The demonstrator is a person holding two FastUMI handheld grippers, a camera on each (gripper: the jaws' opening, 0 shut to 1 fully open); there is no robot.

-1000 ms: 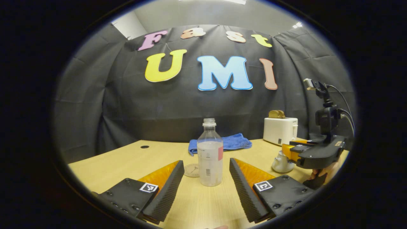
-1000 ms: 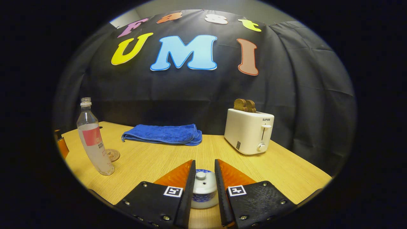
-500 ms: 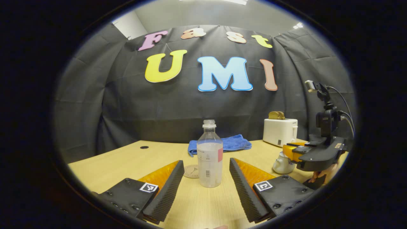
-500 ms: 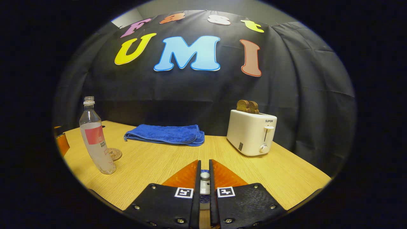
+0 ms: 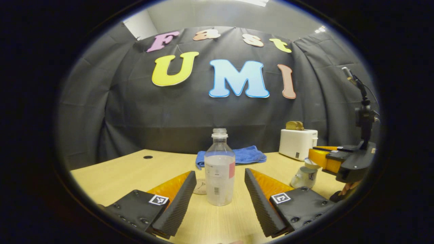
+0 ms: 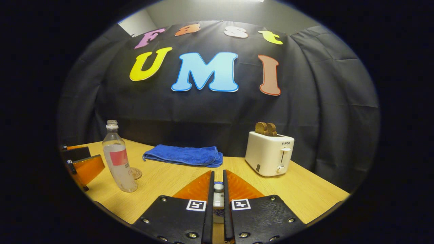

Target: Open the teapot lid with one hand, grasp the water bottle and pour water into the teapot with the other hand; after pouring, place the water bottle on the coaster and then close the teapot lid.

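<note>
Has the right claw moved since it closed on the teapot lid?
Yes. In the left gripper view, the right claw has risen against the teapot, lifting the lid off it. The water bottle stands untouched.

Teapot lid [image 6: 218,189] up (off teapot [image 5: 304,177]), pinched

The left claw [image 5: 220,200] stands wide apart around the uncapped water bottle [image 5: 219,169], not touching it. Behind lies a coaster [image 5: 200,186]; right, the other claw [image 5: 320,159] holds the lid above the teapot [image 5: 303,177].
</note>
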